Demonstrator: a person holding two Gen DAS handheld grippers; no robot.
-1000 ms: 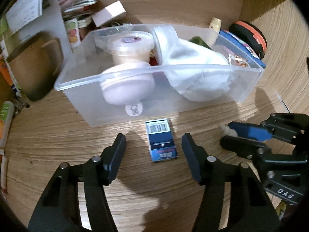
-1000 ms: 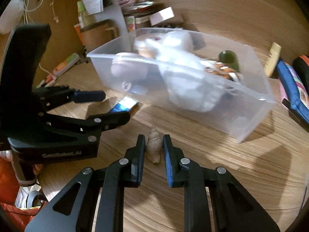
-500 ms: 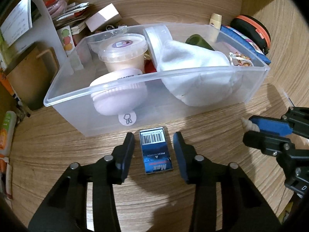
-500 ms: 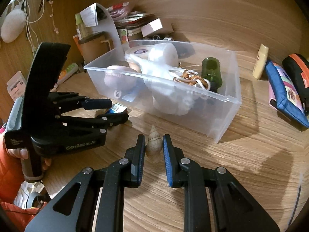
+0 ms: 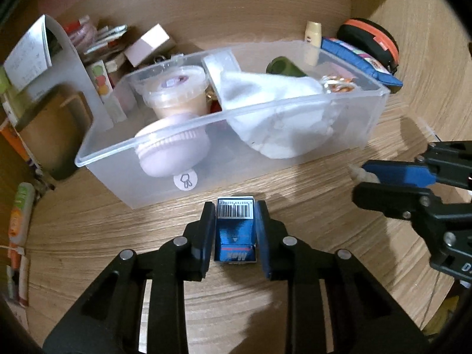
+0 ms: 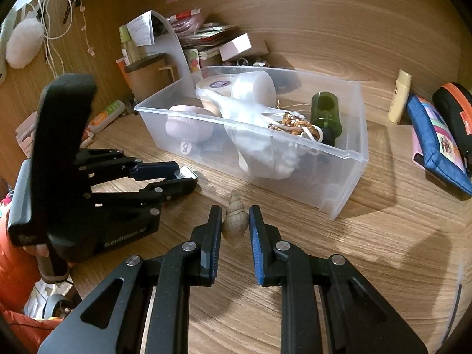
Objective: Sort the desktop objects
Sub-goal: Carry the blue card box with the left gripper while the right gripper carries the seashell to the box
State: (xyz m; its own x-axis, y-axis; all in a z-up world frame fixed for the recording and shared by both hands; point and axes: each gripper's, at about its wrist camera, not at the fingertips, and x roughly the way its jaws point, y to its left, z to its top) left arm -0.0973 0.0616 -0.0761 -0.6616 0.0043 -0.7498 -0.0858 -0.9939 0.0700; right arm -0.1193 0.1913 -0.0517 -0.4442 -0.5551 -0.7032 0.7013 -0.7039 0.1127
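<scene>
My left gripper is shut on a small blue staple box with a barcode, just in front of the clear plastic bin. My right gripper is shut on a beige spiral seashell and holds it above the wooden desk, near the bin's front corner. The right gripper also shows at the right of the left wrist view, with the shell's tip poking out. The left gripper shows at the left of the right wrist view. The bin holds a lidded cup, a pink round brush, white cloth and a green bottle.
A blue pencil case, a black-orange pouch and a small cream bottle lie right of the bin. A white stand, a brown mug and stacked papers stand behind it at the left. The wooden wall rises close behind.
My left gripper moved forward and closed on the staple box. My right gripper lifted the seashell off the desk and drew back a little from the bin.
</scene>
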